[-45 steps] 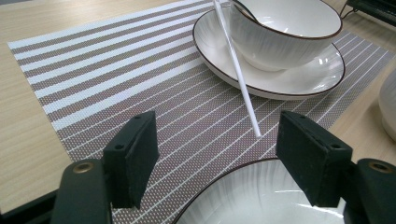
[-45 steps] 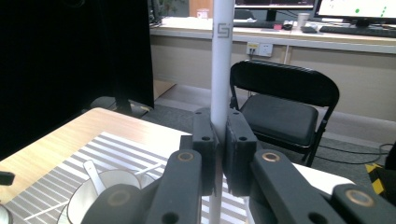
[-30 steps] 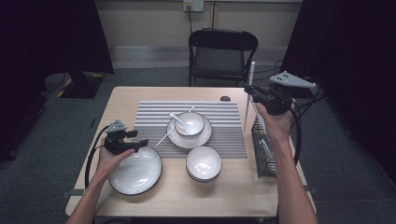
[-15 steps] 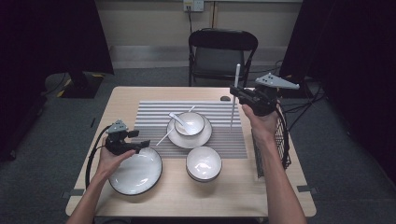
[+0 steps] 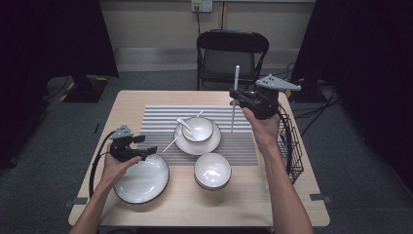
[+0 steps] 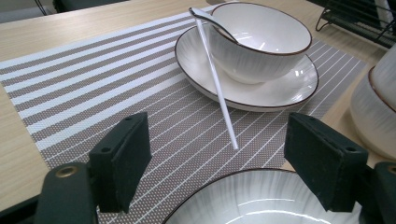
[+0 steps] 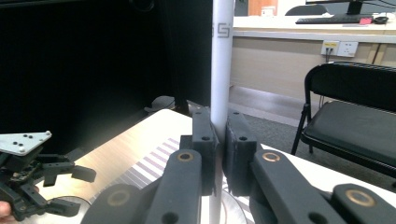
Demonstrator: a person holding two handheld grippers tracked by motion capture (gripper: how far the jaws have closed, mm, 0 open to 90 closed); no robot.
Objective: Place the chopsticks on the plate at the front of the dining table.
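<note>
My right fingers (image 7: 219, 154) clamp the white chopstick (image 5: 234, 100) upright, just right of the bowl on its saucer (image 5: 198, 128). My left fingers (image 6: 229, 163), just opening, hold nothing over the plate (image 5: 141, 178). I should lower the chopstick slowly, keeping it vertical, clear of the bowl.

right tool (image 7: 218, 154): clamped on upright white stick (image 7: 221, 70) | beyond: black chair (image 7: 355, 116)

We count two white ceramic bowls (image 5: 198, 127) (image 5: 212, 170), two white plates (image 5: 141, 178) (image 5: 185, 145), two white chopsticks (image 5: 234, 100) (image 5: 172, 143), one white spoon (image 5: 185, 124), one striped placemat (image 5: 156, 122), one black wire rack (image 5: 292, 155), one black folding chair (image 5: 232, 55).
</note>
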